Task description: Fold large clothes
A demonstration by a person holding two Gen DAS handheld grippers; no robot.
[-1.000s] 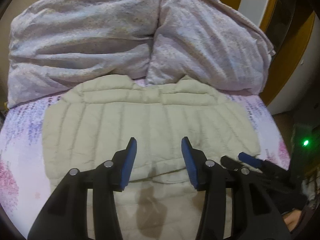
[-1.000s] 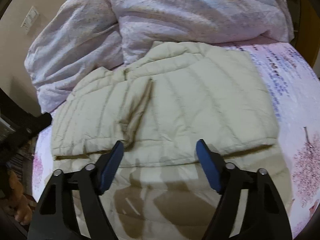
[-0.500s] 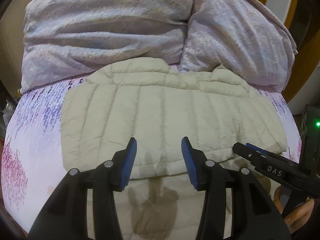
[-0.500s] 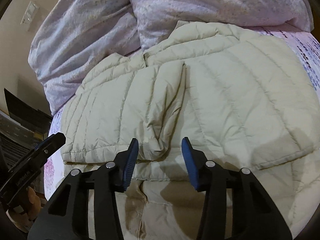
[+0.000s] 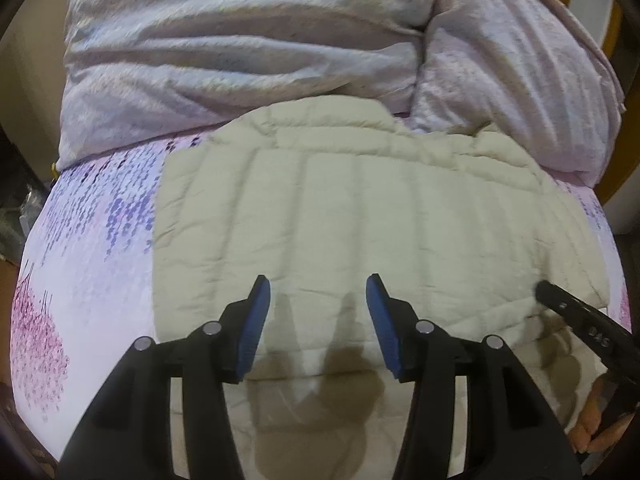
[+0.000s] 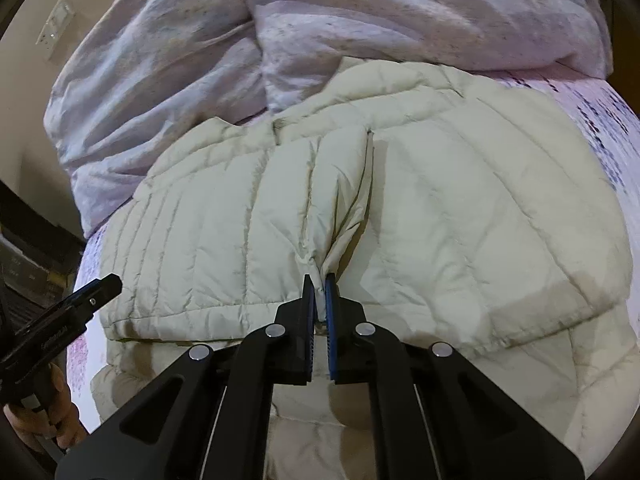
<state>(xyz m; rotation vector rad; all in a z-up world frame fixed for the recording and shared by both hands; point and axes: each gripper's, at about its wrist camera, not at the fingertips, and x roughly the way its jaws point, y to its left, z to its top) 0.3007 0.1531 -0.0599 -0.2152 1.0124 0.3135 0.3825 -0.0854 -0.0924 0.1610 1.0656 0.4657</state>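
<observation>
A cream quilted puffer jacket lies folded flat on the bed, its hem edge toward me. My left gripper hovers just above that near edge. Its jaws are opening, and nothing sits between the blue pads. In the right wrist view my right gripper is shut on a pinched ridge of the jacket where a folded sleeve meets the body. The right gripper's tip rests at the jacket's right edge. The left gripper shows at the jacket's left edge.
A crumpled lilac duvet is piled behind the jacket. The floral bedsheet shows on the left side. A hand grips the left tool's handle. A wall switch is on the beige wall.
My right gripper went from wide open to shut, pinching up a fold of the jacket. The left gripper dropped closer to the jacket's near edge, with the jacket now larger in its view.
</observation>
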